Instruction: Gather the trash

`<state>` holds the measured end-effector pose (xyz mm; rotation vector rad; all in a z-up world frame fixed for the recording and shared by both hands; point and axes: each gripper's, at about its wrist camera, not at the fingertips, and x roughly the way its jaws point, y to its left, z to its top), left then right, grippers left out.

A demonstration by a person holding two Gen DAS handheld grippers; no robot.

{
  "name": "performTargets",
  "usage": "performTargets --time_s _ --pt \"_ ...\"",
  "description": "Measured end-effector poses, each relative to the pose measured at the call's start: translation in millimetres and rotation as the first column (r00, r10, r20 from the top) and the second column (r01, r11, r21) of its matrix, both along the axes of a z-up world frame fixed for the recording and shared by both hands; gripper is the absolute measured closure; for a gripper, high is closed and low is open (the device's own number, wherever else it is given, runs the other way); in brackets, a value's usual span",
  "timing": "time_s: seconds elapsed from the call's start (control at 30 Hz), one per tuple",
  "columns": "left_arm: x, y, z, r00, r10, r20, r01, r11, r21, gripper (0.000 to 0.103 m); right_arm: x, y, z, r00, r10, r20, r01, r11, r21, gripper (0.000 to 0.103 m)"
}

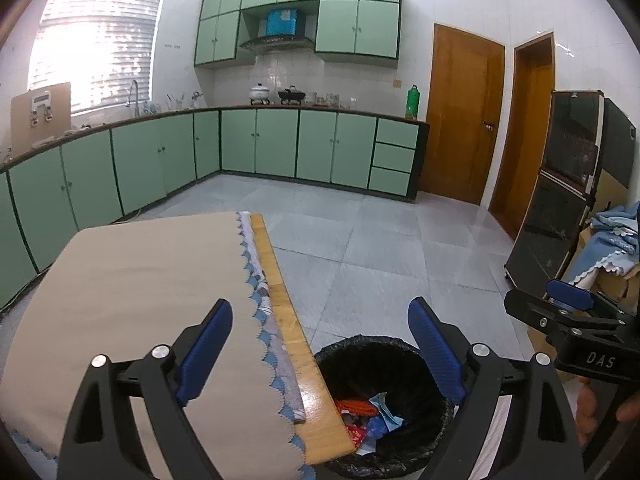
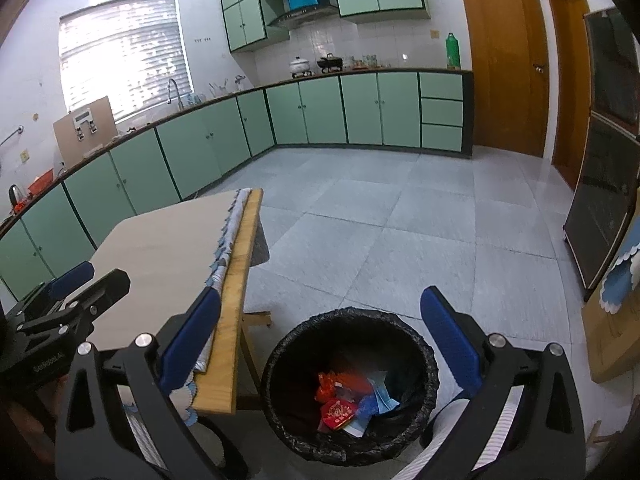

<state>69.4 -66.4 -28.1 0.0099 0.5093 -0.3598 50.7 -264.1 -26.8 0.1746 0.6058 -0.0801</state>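
Observation:
A black-lined trash bin (image 1: 360, 354) stands on the floor by the table's right edge; it also shows in the right wrist view (image 2: 348, 320). Red and blue wrappers (image 2: 348, 400) lie inside it, also seen in the left wrist view (image 1: 368, 412). My left gripper (image 1: 320, 352) is open and empty, above the table edge and the bin. My right gripper (image 2: 320, 340) is open and empty, above the bin. The right gripper also shows at the right of the left wrist view (image 1: 568, 300), and the left gripper at the left of the right wrist view (image 2: 76, 284).
A wooden table (image 1: 280, 280) carries a beige cloth (image 1: 140, 280) with a blue scalloped edge. Green cabinets (image 1: 280, 140) line the far walls. A dark glass cabinet (image 1: 560, 184) and boxes with blue cloth (image 1: 612, 240) stand at the right. Grey tiled floor (image 2: 400, 220) lies beyond.

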Motion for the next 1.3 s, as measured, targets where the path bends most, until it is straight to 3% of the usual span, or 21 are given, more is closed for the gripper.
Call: performTargets --time_s 0.5,1.3 --pt "-21 16 11 0.998 0.038 0.045 -0.038 0.999 0.004 0.014 -18 24 14 0.998 0.029 0.053 -0.028 0.999 -0.025 0.006" --pt "-33 25 19 0.995 0.063 0.071 -0.063 0.998 -0.002 0.014 -21 34 21 0.997 0.042 0.068 -0.040 0.999 -0.026 0.005"
